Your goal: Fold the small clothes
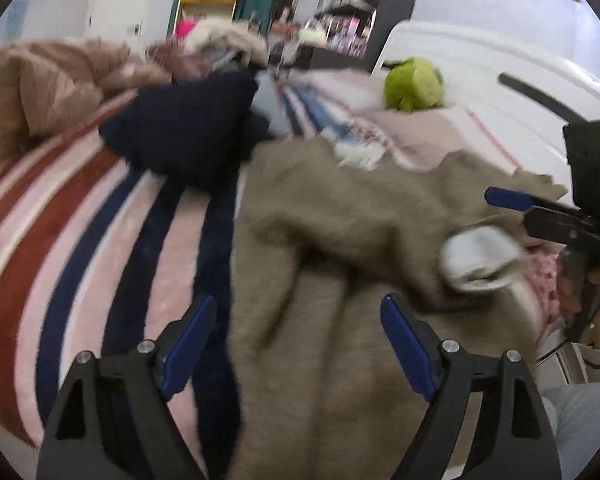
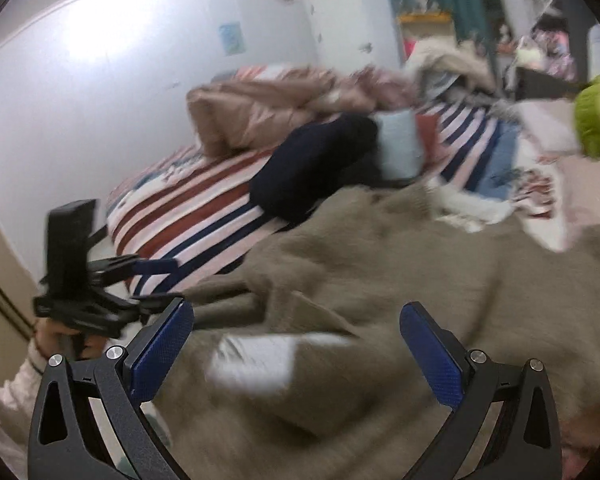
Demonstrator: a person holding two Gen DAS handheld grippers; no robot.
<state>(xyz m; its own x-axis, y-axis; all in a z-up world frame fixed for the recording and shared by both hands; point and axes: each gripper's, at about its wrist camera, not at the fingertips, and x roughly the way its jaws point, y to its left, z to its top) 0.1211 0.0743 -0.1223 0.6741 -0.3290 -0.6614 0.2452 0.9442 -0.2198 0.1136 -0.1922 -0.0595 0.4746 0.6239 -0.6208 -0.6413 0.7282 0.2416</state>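
A small white garment (image 2: 256,360) lies on a brown blanket (image 2: 380,280) spread over the bed; it also shows in the left wrist view (image 1: 480,258), on the same blanket (image 1: 340,280). My right gripper (image 2: 298,340) is open and empty, hovering just above the white garment. My left gripper (image 1: 300,332) is open and empty over the blanket, left of the garment. The right gripper shows from the side at the right edge of the left wrist view (image 1: 512,200), and the left one at the left of the right wrist view (image 2: 152,276). Both views are motion-blurred.
A dark navy garment (image 1: 188,132) lies on the striped bedspread (image 1: 60,240) beyond the blanket. A tan duvet (image 1: 52,84) is heaped at the back. A green plush toy (image 1: 414,84) sits on a pink cover. Shelves (image 1: 352,4) stand behind.
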